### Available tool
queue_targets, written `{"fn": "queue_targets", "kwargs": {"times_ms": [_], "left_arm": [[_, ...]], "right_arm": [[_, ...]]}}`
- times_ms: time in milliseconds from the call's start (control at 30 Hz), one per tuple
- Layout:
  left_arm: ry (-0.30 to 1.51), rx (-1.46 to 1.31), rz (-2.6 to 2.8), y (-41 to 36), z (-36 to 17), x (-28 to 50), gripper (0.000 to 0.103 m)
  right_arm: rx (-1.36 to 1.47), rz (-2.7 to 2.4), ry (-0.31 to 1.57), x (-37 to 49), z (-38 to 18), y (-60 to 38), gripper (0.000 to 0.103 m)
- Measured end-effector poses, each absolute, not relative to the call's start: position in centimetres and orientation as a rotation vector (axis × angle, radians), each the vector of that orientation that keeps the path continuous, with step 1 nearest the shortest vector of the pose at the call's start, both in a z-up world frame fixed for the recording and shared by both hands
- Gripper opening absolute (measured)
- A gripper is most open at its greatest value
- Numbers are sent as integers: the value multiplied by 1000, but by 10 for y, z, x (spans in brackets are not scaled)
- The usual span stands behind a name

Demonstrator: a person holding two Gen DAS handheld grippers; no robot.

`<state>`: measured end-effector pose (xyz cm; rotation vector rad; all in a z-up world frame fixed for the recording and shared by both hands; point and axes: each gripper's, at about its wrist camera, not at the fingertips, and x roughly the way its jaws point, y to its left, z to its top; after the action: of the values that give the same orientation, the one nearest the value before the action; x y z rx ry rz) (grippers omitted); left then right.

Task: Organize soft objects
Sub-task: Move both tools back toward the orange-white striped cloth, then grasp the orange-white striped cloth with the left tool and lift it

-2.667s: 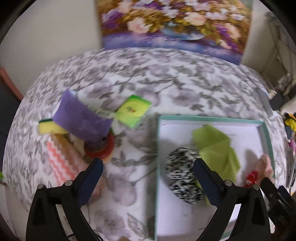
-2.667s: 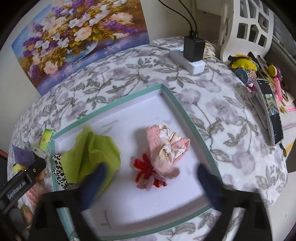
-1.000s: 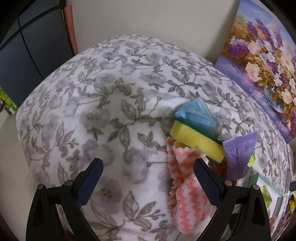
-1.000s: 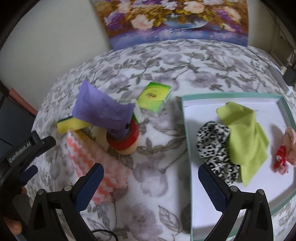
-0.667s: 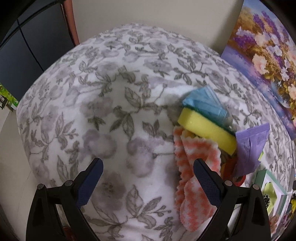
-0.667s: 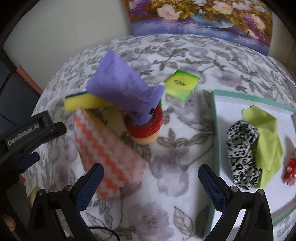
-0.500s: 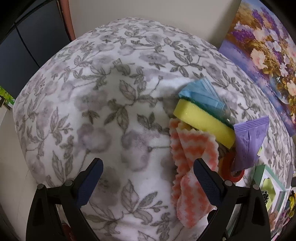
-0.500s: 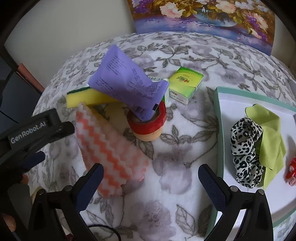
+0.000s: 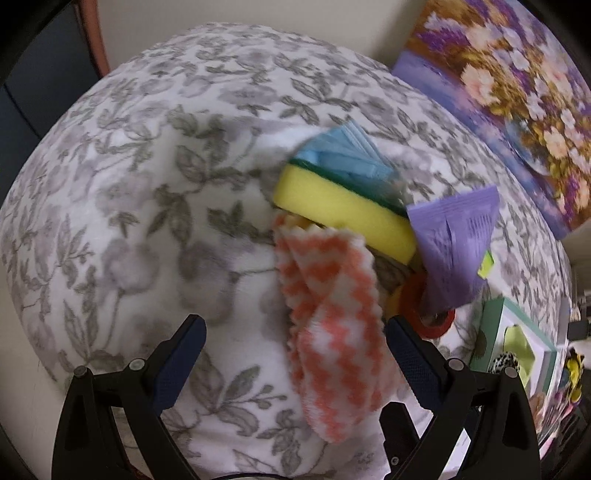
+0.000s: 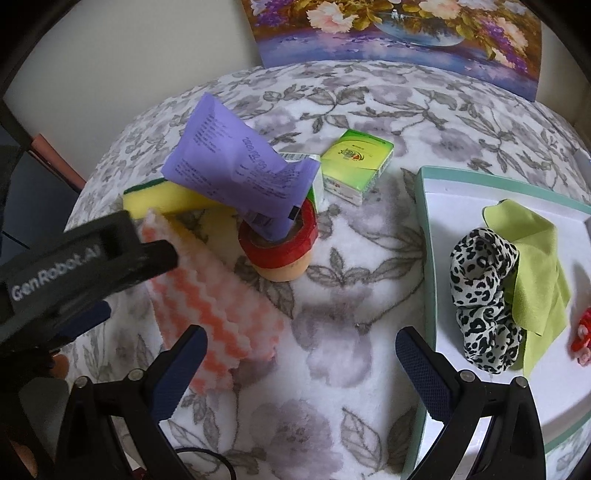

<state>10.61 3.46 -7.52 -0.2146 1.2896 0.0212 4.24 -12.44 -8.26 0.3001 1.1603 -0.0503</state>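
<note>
An orange-and-white zigzag cloth (image 9: pixel 332 332) (image 10: pixel 214 310) lies on the floral tablecloth beside a yellow sponge (image 9: pixel 343 214) (image 10: pixel 162 199). My left gripper (image 9: pixel 295 350) is open just above the cloth, its right finger at the cloth's edge. My right gripper (image 10: pixel 299 354) is open and empty over bare tablecloth between the cloth and the teal-rimmed white tray (image 10: pixel 424 229). In the tray lie a leopard-print scrunchie (image 10: pixel 484 291), a lime-green cloth (image 10: pixel 535 277) and a red-and-pink item (image 10: pixel 581 341).
A purple pouch (image 10: pixel 236 170) leans on a red tape roll (image 10: pixel 280 243). A green tissue pack (image 10: pixel 354 158) lies behind them. Blue face masks (image 9: pixel 343 155) rest on the sponge. A flower painting (image 10: pixel 399 29) stands at the back wall. The table edge drops off left.
My left gripper has swung from the tray to the table's left side and closed in on the zigzag cloth. My right gripper has moved left from the tray toward the pile.
</note>
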Motion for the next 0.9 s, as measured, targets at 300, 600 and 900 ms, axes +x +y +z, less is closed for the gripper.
{"fn": "queue_targets", "kwargs": {"times_ms": [300, 600, 900], "left_arm": [[1348, -194, -16, 18, -98, 109, 82], [1349, -179, -42, 6, -109, 113, 51], [1335, -214, -95, -4, -107, 118, 16]], "right_arm": [[303, -66, 1174, 38, -87, -131, 103], [297, -68, 1175, 38, -89, -133, 103], [312, -64, 1174, 38, -90, -133, 103]]}}
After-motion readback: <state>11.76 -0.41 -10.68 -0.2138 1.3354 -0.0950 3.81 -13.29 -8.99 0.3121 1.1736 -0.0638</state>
